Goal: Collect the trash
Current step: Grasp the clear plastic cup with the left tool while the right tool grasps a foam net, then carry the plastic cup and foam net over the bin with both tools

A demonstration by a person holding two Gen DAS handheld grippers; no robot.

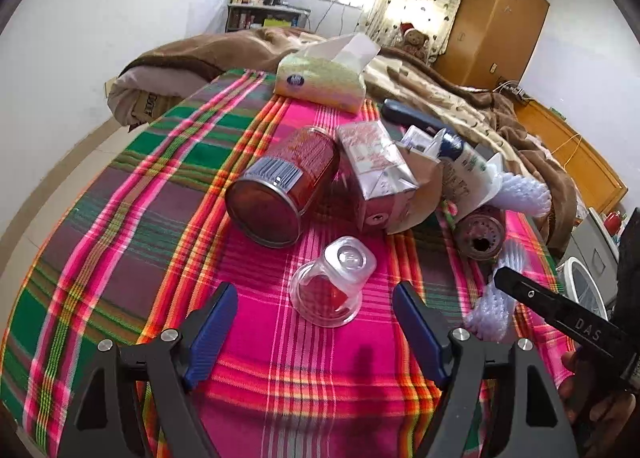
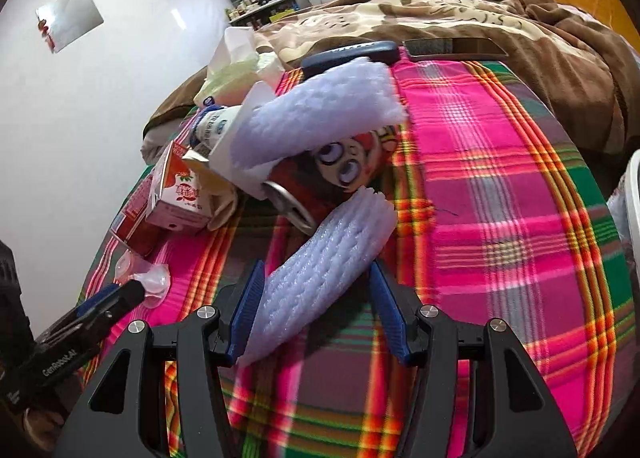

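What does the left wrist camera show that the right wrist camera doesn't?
Only the left wrist view shows the large brown-red tin can lying on its side and the orange wooden wardrobe.

Only the right wrist view shows the cartoon face on the red drink can, a flat dark phone-like slab at the cloth's far edge, and the white foam net sleeve lying between the open right claw fingers.

Both show the clear plastic jelly cup, pink-and-white juice carton, tissue pack, plaid cloth and open left claw.
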